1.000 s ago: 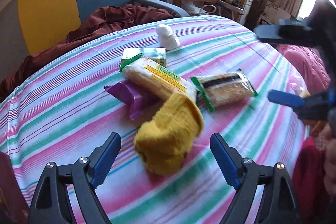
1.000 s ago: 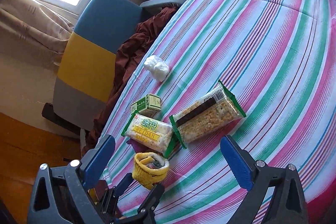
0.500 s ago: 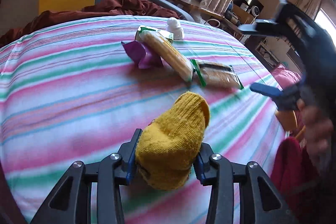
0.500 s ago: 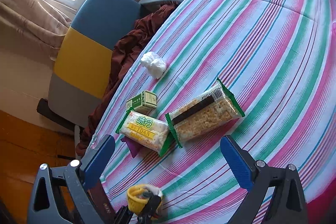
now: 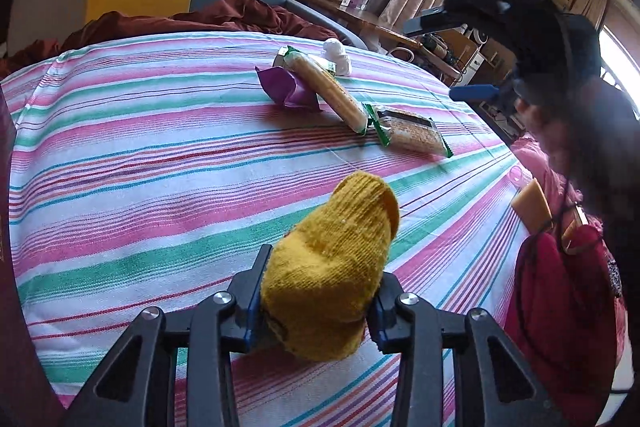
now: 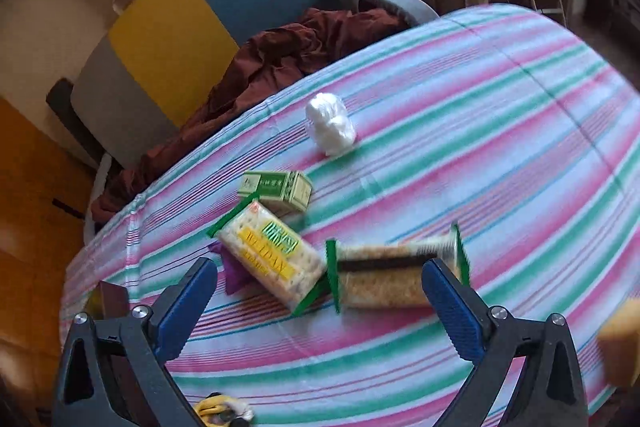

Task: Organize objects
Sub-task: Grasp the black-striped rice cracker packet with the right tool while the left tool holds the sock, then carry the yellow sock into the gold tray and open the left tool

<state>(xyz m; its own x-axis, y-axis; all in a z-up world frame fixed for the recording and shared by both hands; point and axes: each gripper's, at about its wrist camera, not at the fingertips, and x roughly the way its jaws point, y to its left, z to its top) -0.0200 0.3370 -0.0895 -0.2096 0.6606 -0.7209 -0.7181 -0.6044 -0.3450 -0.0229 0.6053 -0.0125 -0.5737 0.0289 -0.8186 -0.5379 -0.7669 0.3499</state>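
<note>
While its jaws have just been closing, the left tool (image 5: 316, 301) is clamping the yellow sock (image 5: 332, 267), the pads pressing into the knit on both sides. The sock is sitting squarely between the fingers, its rounded end sticking out past the tips and hanging just above the striped tabletop (image 5: 140, 187), near the close edge.

Well apart from it, farther across the cloth, the other things are lying in a cluster: a purple wrapper (image 5: 286, 91) tucked under one end of a cracker pack (image 5: 328, 91), a second cracker pack (image 5: 408, 133) just beside that, and a white wad (image 5: 338, 57) behind them. A green box (image 6: 278, 189) is showing in the right wrist view, touching the far end of the first cracker pack.

The right tool (image 6: 320, 293) is hovering over the cluster with its jaws standing wide and nothing between them; the two cracker packs are lying below and between its fingers. A yellow bit of the sock is peeking in at the bottom edge of that view.
</note>
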